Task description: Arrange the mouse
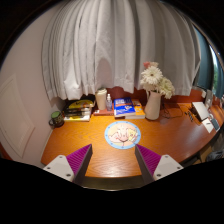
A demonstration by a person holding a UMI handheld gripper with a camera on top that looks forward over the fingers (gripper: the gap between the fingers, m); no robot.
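Observation:
A round light-blue mouse pad (pixel 122 134) with a pale picture on it lies on the orange-brown wooden desk (pixel 85 138), just ahead of my fingers. My gripper (pixel 113 158) is open and empty above the desk's near edge, and its purple pads (pixel 76 158) stand wide apart. I cannot make out a mouse. Some small white things (pixel 205 112) lie at the desk's far right, too small to tell apart.
A vase (pixel 152 105) with white flowers (pixel 155 78) stands beyond the pad to the right. A blue book (pixel 123 104), a white bottle (pixel 101 98), a stack of items (pixel 78 108) and a dark cup (pixel 56 117) line the back. White curtains (pixel 110 45) hang behind.

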